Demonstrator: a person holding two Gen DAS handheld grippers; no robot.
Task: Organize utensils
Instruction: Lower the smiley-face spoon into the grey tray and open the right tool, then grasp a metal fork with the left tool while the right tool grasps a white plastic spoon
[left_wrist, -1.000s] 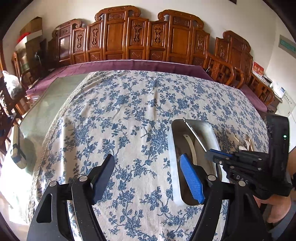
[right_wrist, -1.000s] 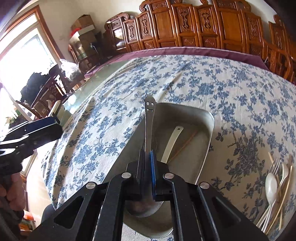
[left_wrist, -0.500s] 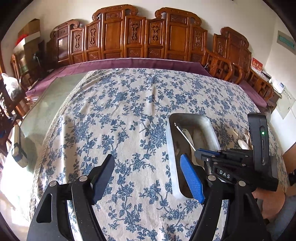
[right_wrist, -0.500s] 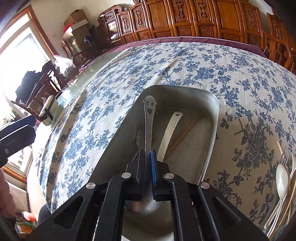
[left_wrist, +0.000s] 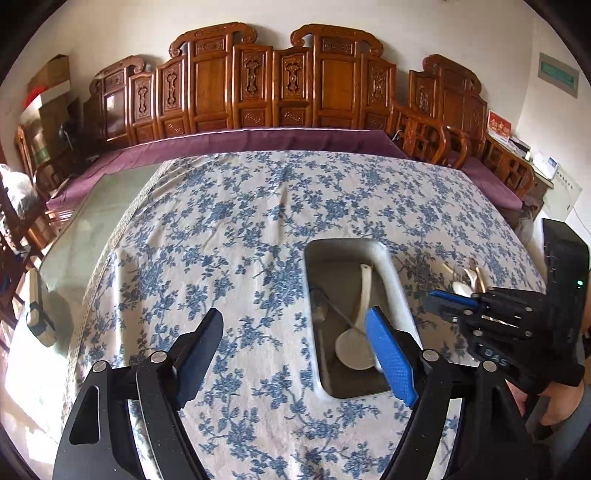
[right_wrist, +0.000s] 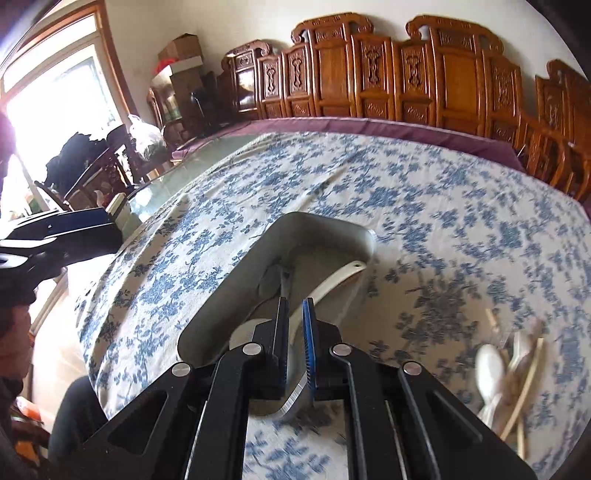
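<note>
Looked across a worktop under a blue-flowered cloth, with carved chairs ranked along the far wall

Held the left gripper over bare cloth just beside the tray, fingers wide and just opened further, nothing between them

Kept the right gripper above the tray's near end, fingers all but closed and gripping nothing

Found a white spoon and a metal spoon lying side by side in the tray, with something thin and stick-like beside them, too faint to name

Left the pile of spoons and chopsticks loose on the cloth, off to the right of the tray, unsorted

Judged the risks as these: fingers too narrow to take another piece without opening first; tangled pieces in the pile likely to drag neighbours along or slip out of a thin grip; tray rim close under the right fingers, easy to knock and shift on the cloth

Saw nothing else standing between tray and pile; noted a small object at the worktop's left edge, well clear
</note>
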